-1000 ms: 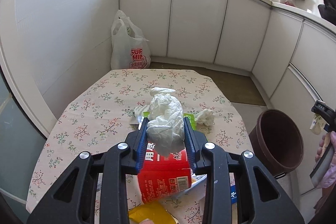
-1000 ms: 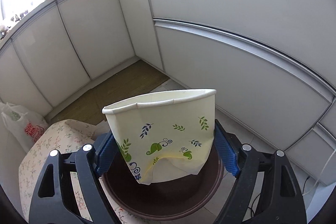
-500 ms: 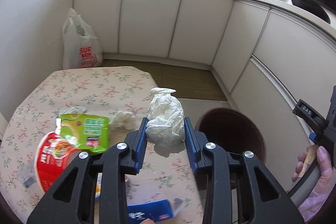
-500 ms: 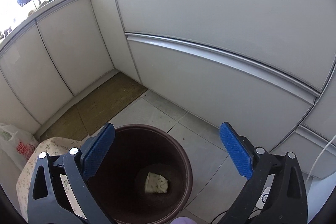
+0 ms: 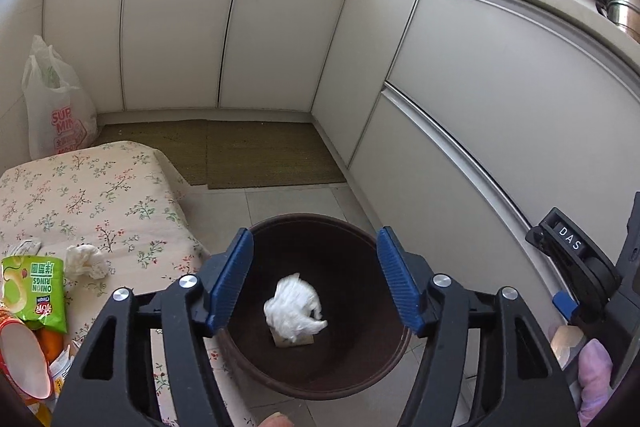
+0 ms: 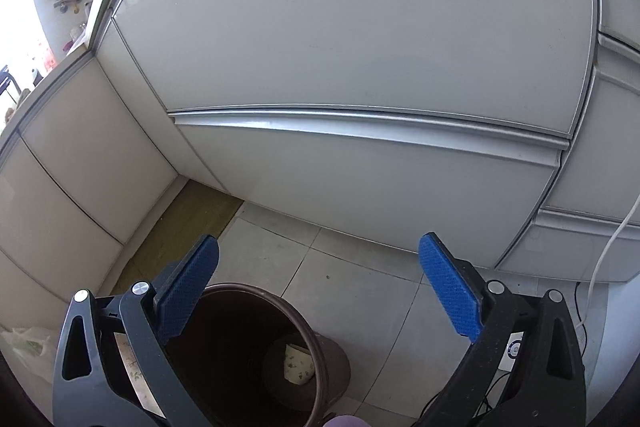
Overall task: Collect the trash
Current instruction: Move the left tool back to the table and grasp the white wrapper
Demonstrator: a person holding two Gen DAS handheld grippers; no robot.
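Note:
My left gripper (image 5: 314, 279) is open and empty above the brown trash bin (image 5: 352, 383). A crumpled white tissue (image 5: 294, 311) is in the bin, over the paper cup lying at the bottom. My right gripper (image 6: 318, 287) is open and empty, held above the bin (image 6: 320, 351) and facing the cabinets; the paper cup (image 6: 298, 363) shows at the bin's bottom. On the floral table (image 5: 100, 195) lie a small tissue wad (image 5: 86, 261), a green onion-rings bag (image 5: 34, 291) and a red noodle cup (image 5: 20, 355).
White kitchen cabinets (image 5: 480, 107) stand close on the right and behind. A white shopping bag (image 5: 56, 107) sits on the floor by the far corner. A woven mat (image 5: 240, 151) lies on the tiled floor. The right gripper's handle (image 5: 580, 267) shows at the right edge.
My left gripper swung right from the table to over the bin and opened, letting the tissue drop in. My right gripper let the paper cup fall into the bin and lifted away.

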